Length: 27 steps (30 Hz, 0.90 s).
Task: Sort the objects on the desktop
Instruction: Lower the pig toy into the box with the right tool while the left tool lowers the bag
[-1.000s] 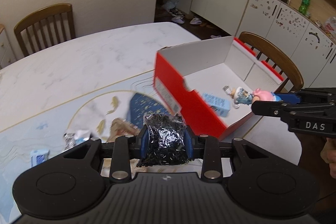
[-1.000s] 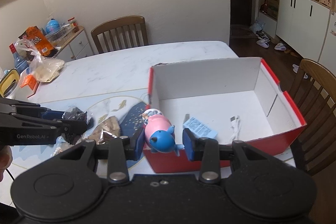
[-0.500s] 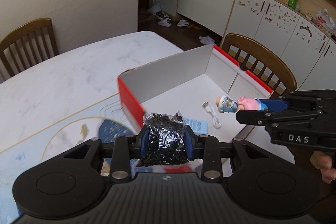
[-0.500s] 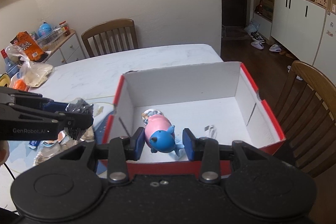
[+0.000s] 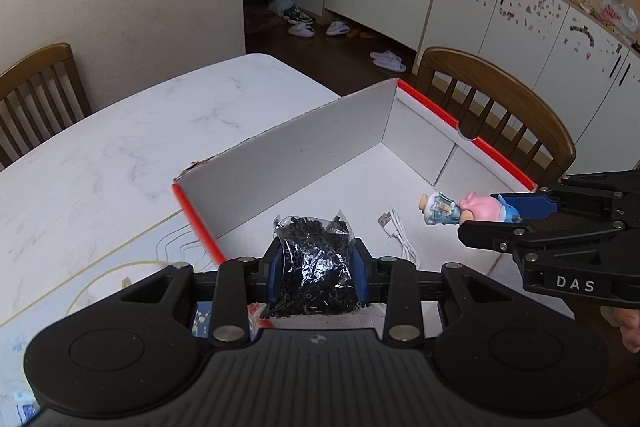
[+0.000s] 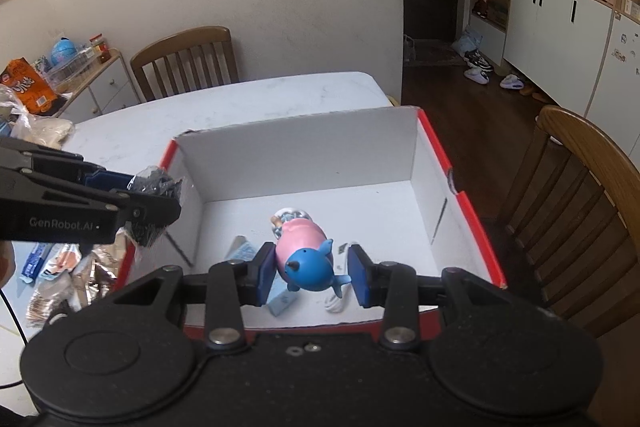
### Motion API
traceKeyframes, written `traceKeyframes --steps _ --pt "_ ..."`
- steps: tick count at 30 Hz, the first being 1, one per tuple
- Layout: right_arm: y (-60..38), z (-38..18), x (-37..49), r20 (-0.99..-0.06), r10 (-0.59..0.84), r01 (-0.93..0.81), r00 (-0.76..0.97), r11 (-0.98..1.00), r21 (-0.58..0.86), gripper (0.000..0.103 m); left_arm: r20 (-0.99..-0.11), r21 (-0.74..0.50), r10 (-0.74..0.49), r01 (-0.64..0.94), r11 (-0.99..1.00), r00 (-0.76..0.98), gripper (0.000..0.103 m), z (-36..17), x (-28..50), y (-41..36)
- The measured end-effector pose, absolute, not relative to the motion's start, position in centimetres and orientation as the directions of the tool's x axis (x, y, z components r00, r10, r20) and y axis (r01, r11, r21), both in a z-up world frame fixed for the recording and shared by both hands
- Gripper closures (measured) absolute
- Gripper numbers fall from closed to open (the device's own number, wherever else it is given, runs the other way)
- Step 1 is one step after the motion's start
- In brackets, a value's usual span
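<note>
In the left wrist view, the left gripper (image 5: 316, 267) sits at bottom centre, its blue pads closed on a clear plastic bag of small black pieces (image 5: 314, 267). The bag bulges above and below the pads, so it looks soft and loose-filled, probably light; the film seems slippery and crinkly, and a grip across the full middle, as here, seems the surest hold. It hangs over the near edge of the red-and-white cardboard box (image 5: 280, 163), whose white floor fills the middle of the frame. A white USB cable (image 5: 398, 239) lies on that floor. At the right edge, the right gripper (image 5: 504, 213) reaches in holding a pink-and-blue toy figurine (image 5: 460, 209) sideways above the box.

In the right wrist view, the right gripper (image 6: 312, 277) is at lower centre, its jaws part open. The left pad touches the figurine (image 6: 306, 253); a narrow gap shows at the right pad, so I cannot tell how firmly it is held. The toy looks rigid, smooth and rounded, likely to twist out; its broad body is the best place to grip. A pale blue packet (image 6: 244, 251) lies below in the box. At middle left, the left gripper (image 6: 154, 203) carries the bag (image 6: 154, 185) beside the box's left wall.
</note>
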State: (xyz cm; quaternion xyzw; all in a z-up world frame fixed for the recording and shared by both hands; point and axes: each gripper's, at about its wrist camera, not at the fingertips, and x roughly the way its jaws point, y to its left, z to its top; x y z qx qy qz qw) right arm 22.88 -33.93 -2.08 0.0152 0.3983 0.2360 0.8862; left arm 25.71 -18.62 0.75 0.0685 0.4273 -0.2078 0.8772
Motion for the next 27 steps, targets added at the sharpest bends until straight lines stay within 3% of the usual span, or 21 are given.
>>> traceKeyframes --steps 27 --pt "-32.1 -6.6 28.3 -0.794 0.396 -0.499 0.461 0.856 0.137 0.066 -0.862 0.002 -0.271 0.538 0.843 0.428 0.07 -4.6 33.5 -24.3"
